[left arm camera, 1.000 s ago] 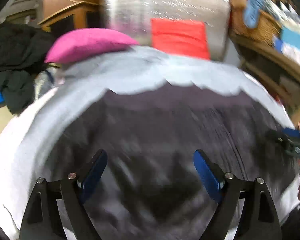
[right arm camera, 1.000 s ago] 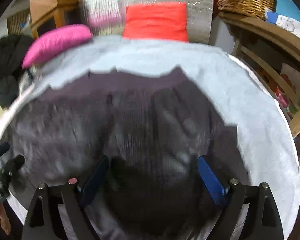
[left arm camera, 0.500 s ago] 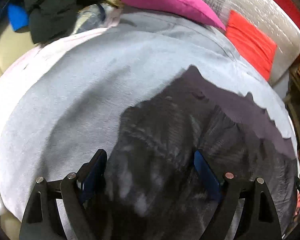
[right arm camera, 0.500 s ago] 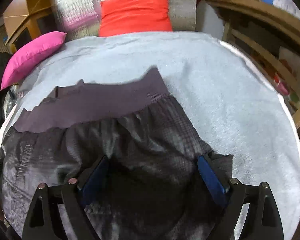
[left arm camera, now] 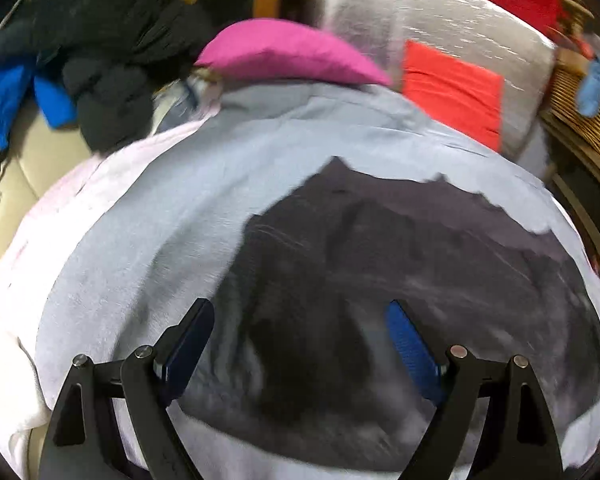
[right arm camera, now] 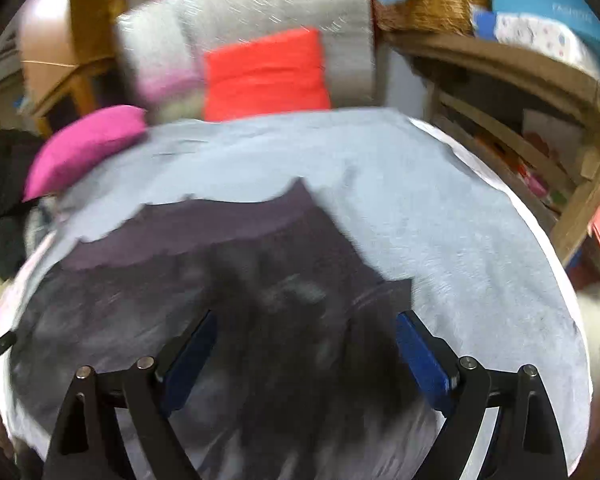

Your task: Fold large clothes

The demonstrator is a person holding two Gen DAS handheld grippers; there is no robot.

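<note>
Both the left tool and right tool hover wide open and empty above the dark garment, which lies spread flat ahead of them, ready for folding.

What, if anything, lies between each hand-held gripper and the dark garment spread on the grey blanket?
Nothing visible. The left hand-held gripper and right hand-held gripper are both open directly over the dark garment, which lies on the grey blanket. The pink cushion sits well beyond.

Dark grey garment (purplish waistband) on pale blue-grey blanket.
</note>
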